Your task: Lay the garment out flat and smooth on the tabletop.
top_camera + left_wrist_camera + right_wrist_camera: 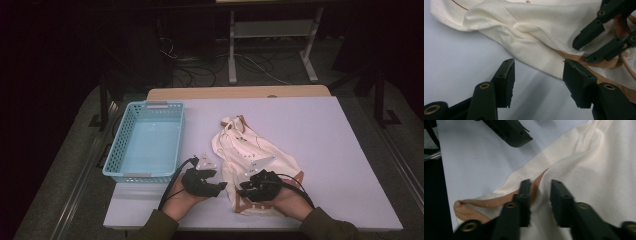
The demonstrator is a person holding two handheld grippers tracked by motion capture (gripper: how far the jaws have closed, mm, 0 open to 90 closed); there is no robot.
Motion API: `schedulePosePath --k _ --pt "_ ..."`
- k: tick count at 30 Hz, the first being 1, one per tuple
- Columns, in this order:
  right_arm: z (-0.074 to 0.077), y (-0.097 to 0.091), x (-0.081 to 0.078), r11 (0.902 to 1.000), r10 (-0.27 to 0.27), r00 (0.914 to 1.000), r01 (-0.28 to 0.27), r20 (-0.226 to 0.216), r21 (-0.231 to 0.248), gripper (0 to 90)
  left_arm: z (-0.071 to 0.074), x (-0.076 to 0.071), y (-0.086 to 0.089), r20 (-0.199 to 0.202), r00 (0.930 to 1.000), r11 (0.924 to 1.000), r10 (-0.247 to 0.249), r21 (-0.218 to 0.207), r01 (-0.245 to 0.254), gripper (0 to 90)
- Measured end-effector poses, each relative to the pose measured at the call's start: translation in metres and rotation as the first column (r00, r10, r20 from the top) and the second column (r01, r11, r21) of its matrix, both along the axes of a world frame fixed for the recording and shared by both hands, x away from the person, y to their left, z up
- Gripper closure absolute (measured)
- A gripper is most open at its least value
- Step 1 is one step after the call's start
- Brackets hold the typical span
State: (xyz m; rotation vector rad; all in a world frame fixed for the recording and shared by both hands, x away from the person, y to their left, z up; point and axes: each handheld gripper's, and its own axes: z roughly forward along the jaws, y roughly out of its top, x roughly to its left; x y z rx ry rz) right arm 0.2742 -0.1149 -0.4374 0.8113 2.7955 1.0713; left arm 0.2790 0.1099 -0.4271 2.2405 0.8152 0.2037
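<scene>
One cream garment with tan trim lies crumpled on the near middle of the pale desk, its long axis running from the far collar end toward the person, with the blue basket well apart on the left. The right hand-held gripper sits on the garment's near hem; in the right gripper view its jaws stand narrowly apart with a ridge of cloth and tan trim bunched between them, and the pads seem to press on it, though I cannot be sure the pinch is complete. The left hand-held gripper rests just left of the garment, jaws about half open and empty over bare desk, the cloth's edge just ahead of its tips. Small brown lettering near the collar is too small to read.
</scene>
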Motion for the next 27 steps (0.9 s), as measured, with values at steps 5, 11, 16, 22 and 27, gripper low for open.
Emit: schedulePosePath --k 5,11,16,22,27 --pt "0.004 -0.01 0.003 0.9997 -0.012 0.9999 0.012 0.007 0.021 88.4 0.0 0.0 -0.001 0.0 1.0 1.0 -0.008 -0.002 0.008 42.6" --pt "0.004 -0.012 0.004 0.9971 -0.008 0.9994 0.011 -0.035 0.076 67.2 -0.001 0.001 -0.002 0.0 1.0 1.0 -0.007 0.0 0.007 42.6" --pt "-0.003 0.0 -0.001 0.9999 0.005 0.9995 -0.004 -0.031 0.015 67.8 -0.001 0.001 -0.001 -0.003 0.9999 0.9999 -0.013 0.009 0.013 42.7" --pt "-0.002 -0.004 0.0 0.9999 -0.013 0.9998 0.013 -0.016 0.011 88.5 0.0 0.002 0.0 0.001 0.9999 0.9998 -0.016 0.01 0.016 42.8" --pt "0.001 -0.012 0.002 0.9989 -0.03 0.9995 0.03 -0.006 0.035 89.0 0.0 0.001 -0.001 0.001 0.9998 0.9998 -0.018 0.007 0.018 43.0"
